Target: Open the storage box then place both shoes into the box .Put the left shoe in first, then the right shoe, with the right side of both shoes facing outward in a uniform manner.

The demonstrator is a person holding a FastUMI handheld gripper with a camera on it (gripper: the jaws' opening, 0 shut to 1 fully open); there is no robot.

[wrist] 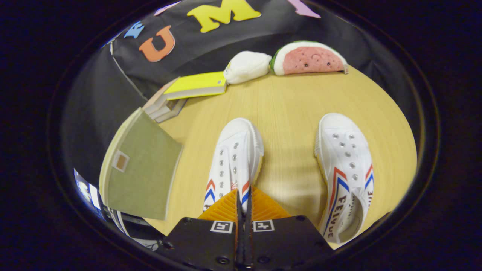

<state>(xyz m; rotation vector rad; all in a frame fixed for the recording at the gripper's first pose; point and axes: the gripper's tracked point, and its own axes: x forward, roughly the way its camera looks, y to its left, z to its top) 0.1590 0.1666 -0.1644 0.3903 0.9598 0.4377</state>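
gripper (244,199) jaws pressed together, pinching the heel edge of the left shoe (233,160) just ahead. olive storage box (141,171) left, lid down. right shoe (346,169) further right on worktop (290,109), side reads "feiyue".

The gripper (244,203) pinches the side wall of one white shoe (233,158) between its nearly closed fingers near the middle of the tabletop (290,109), the other white shoe (344,165) lies apart by one side edge, and the green storage box (139,169) stands closed at the opposite edge.
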